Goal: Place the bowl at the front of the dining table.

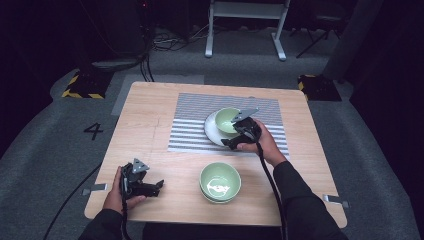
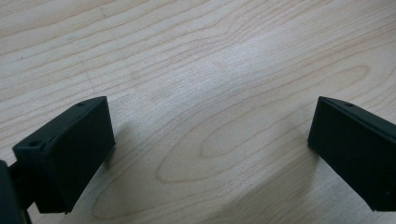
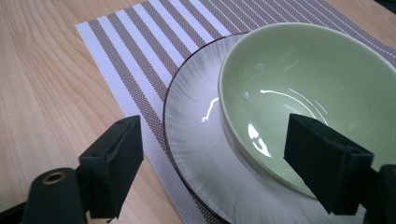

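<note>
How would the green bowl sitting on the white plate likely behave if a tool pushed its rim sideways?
The green bowl looks glazed and glossy, so it would probably slide on the smooth white plate. It seems rigid ceramic, likely chipping if knocked.

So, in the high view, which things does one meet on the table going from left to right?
Left gripper → green bowls near the table's front edge → right gripper, by the green bowl on the white plate.
</note>
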`<state>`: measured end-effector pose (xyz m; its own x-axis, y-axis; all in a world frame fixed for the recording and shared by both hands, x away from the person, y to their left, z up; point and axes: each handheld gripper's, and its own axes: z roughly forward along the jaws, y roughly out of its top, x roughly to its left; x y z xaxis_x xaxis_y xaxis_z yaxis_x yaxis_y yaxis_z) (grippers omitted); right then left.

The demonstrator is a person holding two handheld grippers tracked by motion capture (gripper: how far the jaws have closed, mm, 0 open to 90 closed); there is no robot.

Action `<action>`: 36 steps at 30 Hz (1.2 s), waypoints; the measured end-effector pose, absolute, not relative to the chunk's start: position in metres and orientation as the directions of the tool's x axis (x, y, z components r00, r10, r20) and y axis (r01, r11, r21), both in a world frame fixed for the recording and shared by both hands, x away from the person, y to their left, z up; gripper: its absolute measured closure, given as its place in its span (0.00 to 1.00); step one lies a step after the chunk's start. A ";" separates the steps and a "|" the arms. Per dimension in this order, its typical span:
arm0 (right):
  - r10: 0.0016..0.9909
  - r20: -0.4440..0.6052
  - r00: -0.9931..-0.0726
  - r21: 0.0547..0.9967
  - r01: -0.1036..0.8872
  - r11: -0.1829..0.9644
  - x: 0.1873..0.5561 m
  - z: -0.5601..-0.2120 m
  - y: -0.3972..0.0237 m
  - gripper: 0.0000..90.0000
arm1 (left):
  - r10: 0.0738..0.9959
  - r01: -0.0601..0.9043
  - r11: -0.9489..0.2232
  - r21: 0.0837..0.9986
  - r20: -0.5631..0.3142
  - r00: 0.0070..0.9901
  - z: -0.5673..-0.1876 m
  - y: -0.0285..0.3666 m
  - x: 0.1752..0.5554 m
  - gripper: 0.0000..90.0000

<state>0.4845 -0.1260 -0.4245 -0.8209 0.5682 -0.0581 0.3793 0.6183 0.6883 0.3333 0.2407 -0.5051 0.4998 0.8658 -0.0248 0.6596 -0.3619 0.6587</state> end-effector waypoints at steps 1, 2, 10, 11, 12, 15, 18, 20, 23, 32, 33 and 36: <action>0.567 -0.060 -0.821 0.688 0.378 0.620 0.483 -0.423 -0.126 0.22 | 0.866 0.660 -0.361 0.659 -0.026 0.499 -0.505 0.241 0.333 0.00; 0.569 -0.062 -0.820 0.688 0.378 0.619 0.482 -0.423 -0.126 0.22 | 0.866 0.660 -0.362 0.659 -0.025 0.500 -0.505 0.241 0.333 0.00; 0.557 -0.100 -0.825 0.662 0.363 0.656 0.473 -0.416 -0.127 0.23 | 0.866 0.660 -0.362 0.659 -0.025 0.500 -0.505 0.241 0.333 0.00; 0.556 -0.098 -0.825 0.666 0.361 0.653 0.472 -0.415 -0.127 0.23 | 0.866 0.660 -0.362 0.659 -0.025 0.500 -0.505 0.241 0.333 0.00; 0.556 -0.102 -0.825 0.663 0.361 0.656 0.471 -0.413 -0.128 0.23 | 0.866 0.660 -0.362 0.658 -0.025 0.500 -0.505 0.241 0.333 0.00; 0.561 -0.108 -0.821 0.659 0.364 0.659 0.469 -0.411 -0.129 0.23 | 0.866 0.660 -0.362 0.658 -0.025 0.500 -0.505 0.241 0.333 0.00; 0.564 -0.106 -0.819 0.664 0.364 0.653 0.465 -0.406 -0.134 0.23 | 0.866 0.660 -0.361 0.659 -0.026 0.499 -0.505 0.241 0.333 0.00; 0.566 -0.114 -0.816 0.664 0.362 0.654 0.462 -0.403 -0.138 0.23 | 0.866 0.660 -0.361 0.659 -0.026 0.499 -0.505 0.241 0.333 0.00; 0.569 -0.114 -0.815 0.663 0.364 0.654 0.461 -0.402 -0.141 0.23 | 0.865 0.660 -0.363 0.658 -0.024 0.501 -0.505 0.241 0.333 0.00; 0.576 -0.132 -0.807 0.664 0.359 0.656 0.452 -0.394 -0.153 0.23 | 0.866 0.660 -0.362 0.659 -0.024 0.499 -0.505 0.241 0.333 0.00; 0.574 -0.137 -0.807 0.662 0.356 0.659 0.451 -0.393 -0.153 0.23 | 0.866 0.659 -0.362 0.659 -0.025 0.500 -0.505 0.241 0.333 0.00; 0.568 -0.145 -0.810 0.665 0.345 0.662 0.448 -0.391 -0.155 0.24 | 0.866 0.660 -0.361 0.659 -0.026 0.499 -0.505 0.241 0.333 0.00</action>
